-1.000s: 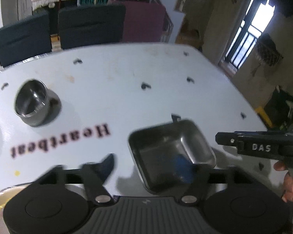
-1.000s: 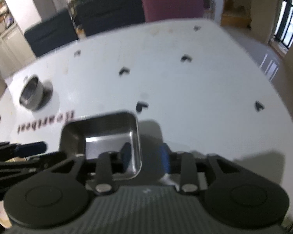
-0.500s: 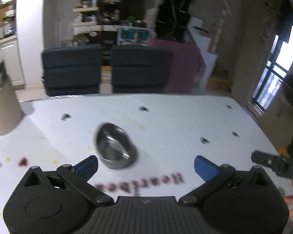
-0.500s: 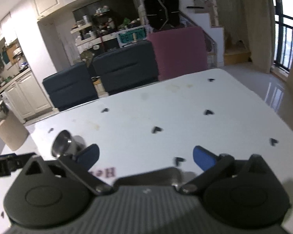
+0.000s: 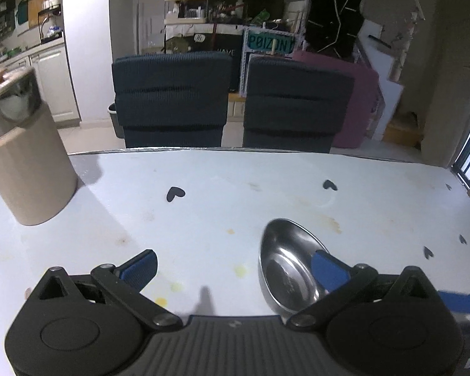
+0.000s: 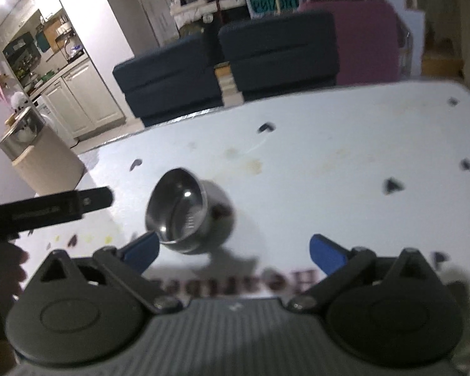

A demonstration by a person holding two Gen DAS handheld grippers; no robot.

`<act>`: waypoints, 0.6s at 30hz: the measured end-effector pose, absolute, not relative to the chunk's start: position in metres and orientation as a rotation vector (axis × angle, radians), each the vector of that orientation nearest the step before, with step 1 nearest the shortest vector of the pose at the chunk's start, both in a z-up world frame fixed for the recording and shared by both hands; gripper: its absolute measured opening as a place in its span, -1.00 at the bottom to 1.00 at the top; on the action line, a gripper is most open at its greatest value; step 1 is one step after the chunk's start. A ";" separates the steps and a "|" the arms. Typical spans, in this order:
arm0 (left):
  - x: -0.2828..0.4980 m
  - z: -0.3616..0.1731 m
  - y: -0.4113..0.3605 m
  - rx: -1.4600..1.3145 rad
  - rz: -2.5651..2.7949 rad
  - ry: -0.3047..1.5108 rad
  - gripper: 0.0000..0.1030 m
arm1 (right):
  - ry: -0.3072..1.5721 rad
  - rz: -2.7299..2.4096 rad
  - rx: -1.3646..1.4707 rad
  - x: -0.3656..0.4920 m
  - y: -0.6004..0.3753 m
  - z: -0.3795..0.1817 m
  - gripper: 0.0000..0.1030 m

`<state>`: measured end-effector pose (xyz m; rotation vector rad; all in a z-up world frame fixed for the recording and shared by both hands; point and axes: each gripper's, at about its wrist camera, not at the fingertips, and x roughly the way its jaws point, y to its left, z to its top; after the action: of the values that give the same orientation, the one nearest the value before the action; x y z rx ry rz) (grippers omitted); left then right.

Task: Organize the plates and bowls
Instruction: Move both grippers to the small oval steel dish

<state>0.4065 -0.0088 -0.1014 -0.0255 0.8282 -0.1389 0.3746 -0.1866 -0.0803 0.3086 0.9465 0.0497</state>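
A round steel bowl [image 5: 285, 275] stands on the white table [image 5: 235, 194]. My left gripper [image 5: 235, 269] is open just in front of it. Its right blue pad [image 5: 329, 272] overlaps the bowl's near right side, and nothing lies between the pads. In the right wrist view the same bowl [image 6: 178, 210] sits just beyond the left pad [image 6: 144, 250] of my right gripper [image 6: 235, 252], which is open and holds nothing. A finger of the left gripper [image 6: 62, 208] reaches in from the left there, with a hand [image 6: 3, 266] behind it.
A tall beige cylinder [image 5: 28, 169] with a steel container on top stands at the table's far left, also visible as the cylinder [image 6: 47, 163] in the right wrist view. Two dark chairs [image 5: 172, 100] stand behind the far edge. Black hearts and dark lettering [image 6: 235, 282] mark the tabletop.
Both grippers have swung left, away from the square steel tray, which has left both views. Their jaws have spread wide, and the round bowl is now close in front of them.
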 end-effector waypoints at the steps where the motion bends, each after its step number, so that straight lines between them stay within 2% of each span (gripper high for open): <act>1: 0.413 -0.105 -0.009 -0.029 -0.138 0.832 1.00 | 0.959 0.049 0.314 0.382 -0.179 -0.085 1.00; 18: 0.438 -0.144 -0.018 -0.025 -0.137 0.903 1.00 | 1.066 -0.021 0.206 0.416 -0.146 -0.126 1.00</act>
<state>0.4377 -0.0180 -0.1438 -0.0248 0.9027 -0.1370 0.4157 -0.1456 -0.1264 0.2058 1.0664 -0.0207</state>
